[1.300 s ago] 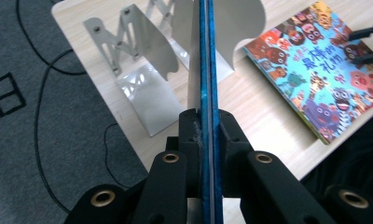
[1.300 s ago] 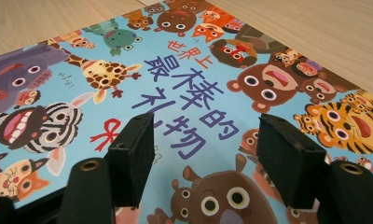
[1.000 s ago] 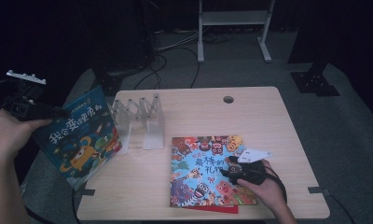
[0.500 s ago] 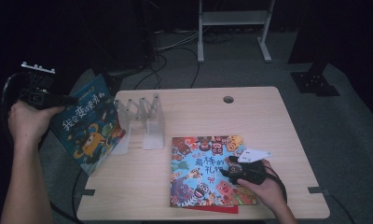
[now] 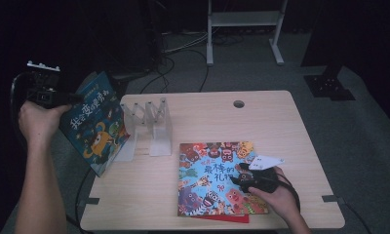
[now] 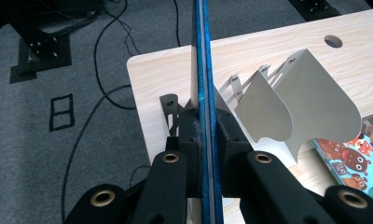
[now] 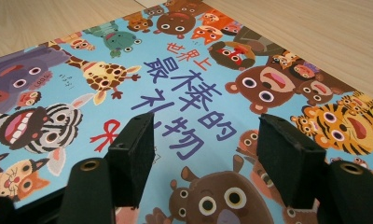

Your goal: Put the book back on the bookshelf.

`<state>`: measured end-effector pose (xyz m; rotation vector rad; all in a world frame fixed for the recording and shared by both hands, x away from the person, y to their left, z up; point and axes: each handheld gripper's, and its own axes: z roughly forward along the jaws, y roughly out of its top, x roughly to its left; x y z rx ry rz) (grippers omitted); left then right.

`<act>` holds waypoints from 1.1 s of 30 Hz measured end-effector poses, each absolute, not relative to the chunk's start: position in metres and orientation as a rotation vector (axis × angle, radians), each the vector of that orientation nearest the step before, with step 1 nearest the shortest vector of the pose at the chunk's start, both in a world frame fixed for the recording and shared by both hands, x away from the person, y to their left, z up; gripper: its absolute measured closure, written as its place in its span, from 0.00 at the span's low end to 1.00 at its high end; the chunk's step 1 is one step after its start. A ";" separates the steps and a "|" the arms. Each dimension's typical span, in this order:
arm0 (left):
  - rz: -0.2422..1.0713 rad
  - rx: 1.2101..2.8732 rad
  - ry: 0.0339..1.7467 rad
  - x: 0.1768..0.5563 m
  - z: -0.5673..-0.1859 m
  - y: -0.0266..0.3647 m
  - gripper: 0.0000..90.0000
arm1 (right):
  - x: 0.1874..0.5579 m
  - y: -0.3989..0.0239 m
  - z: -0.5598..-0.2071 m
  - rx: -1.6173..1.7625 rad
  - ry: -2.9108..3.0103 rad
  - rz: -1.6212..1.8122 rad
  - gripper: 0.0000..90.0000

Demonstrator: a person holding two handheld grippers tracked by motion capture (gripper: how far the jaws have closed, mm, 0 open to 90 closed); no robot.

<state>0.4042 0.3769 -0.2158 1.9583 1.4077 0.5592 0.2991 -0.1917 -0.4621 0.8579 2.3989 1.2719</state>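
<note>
From the high view, my left gripper [image 5: 61, 99] has carried the blue picture book [image 5: 93, 124] rightward and slightly down since a moment ago, so its lower edge now sits beside the clear book rack [image 5: 146, 122] at the far left of the surface [image 5: 281, 126], while my right gripper [image 5: 243, 179] has stayed put on the animal picture book [image 5: 207, 180] lying near right. In the left gripper view my jaws are clamped on the blue picture book's [image 6: 205, 70] edge, the book rack [image 6: 296, 102] just right of it. In the right gripper view my jaws stand parted, resting empty over the animal picture book [image 7: 184, 79].
</note>
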 end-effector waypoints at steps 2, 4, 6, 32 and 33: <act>0.560 1.960 1.412 0.403 -0.217 0.377 0.92 | 0.299 -0.192 -0.462 0.861 2.397 1.273 0.40; 0.551 1.961 1.415 0.401 -0.218 0.377 0.92 | 0.299 -0.192 -0.462 0.861 2.398 1.273 0.40; 0.544 1.972 1.426 0.398 -0.220 0.378 0.92 | 0.299 -0.192 -0.462 0.861 2.402 1.270 0.40; 0.536 2.035 1.418 0.396 -0.200 0.378 0.85 | 0.299 -0.190 -0.464 0.852 2.411 1.263 0.40; 0.544 2.034 1.412 0.395 -0.196 0.378 0.87 | 0.299 -0.190 -0.464 0.853 2.410 1.263 0.40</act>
